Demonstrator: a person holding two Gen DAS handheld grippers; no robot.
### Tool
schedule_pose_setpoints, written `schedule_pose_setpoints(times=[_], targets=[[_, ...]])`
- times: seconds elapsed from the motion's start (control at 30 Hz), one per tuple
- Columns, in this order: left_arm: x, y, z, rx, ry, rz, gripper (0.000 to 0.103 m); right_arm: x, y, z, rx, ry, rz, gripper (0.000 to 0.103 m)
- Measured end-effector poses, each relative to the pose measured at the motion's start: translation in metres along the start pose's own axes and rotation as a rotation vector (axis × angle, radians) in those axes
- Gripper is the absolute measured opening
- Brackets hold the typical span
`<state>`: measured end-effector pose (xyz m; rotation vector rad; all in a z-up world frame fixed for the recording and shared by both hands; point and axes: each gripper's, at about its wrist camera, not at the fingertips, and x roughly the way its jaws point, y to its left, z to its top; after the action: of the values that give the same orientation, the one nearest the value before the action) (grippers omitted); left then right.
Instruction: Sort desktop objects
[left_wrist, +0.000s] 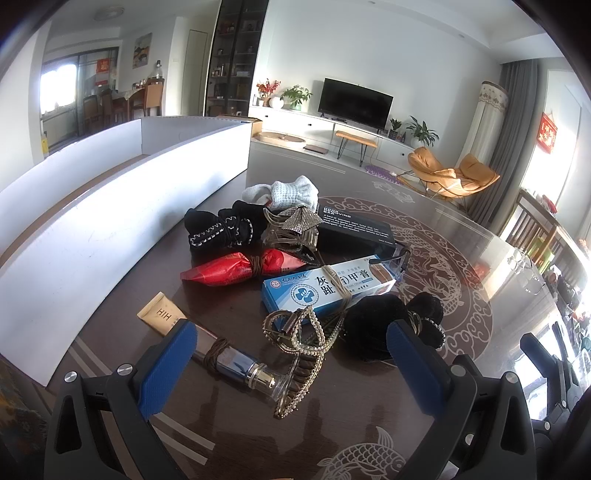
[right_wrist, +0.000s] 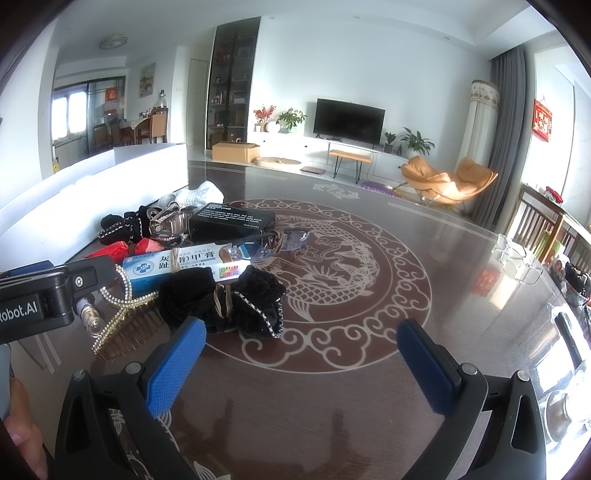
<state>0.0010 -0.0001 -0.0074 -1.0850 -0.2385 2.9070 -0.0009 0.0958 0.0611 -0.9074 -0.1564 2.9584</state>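
Left wrist view: the left gripper (left_wrist: 291, 354) is held with its blue fingers (left_wrist: 166, 365) spread wide and nothing clamped, above a rhinestone hair comb (left_wrist: 306, 354) and a silver tube (left_wrist: 229, 360) bound with brown cord. Just beyond these, a blue medicine box (left_wrist: 325, 288), a red packet (left_wrist: 240, 267), a black scrunchie (left_wrist: 391, 323), a black box (left_wrist: 354, 225), a claw clip (left_wrist: 291, 230) and a white cloth (left_wrist: 295, 190) are heaped close together on the dark table (left_wrist: 461, 280). A white tray (left_wrist: 122, 221) is set along the left of the pile. From the right wrist view, the right gripper (right_wrist: 301, 363) is likewise seen wide apart and empty, over bare patterned tabletop beside the scrunchie, with sunglasses (right_wrist: 273, 242) lying past the box.
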Motion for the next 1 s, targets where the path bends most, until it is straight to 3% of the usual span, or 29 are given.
schedule_pose_setpoints(times=[1.0], targets=[[-0.0010,-0.0046,-0.0017,-0.016,0.010,-0.002,0.103,0.0017,0.0042,-0.0069,-0.010,0.002,0.004,0.103]])
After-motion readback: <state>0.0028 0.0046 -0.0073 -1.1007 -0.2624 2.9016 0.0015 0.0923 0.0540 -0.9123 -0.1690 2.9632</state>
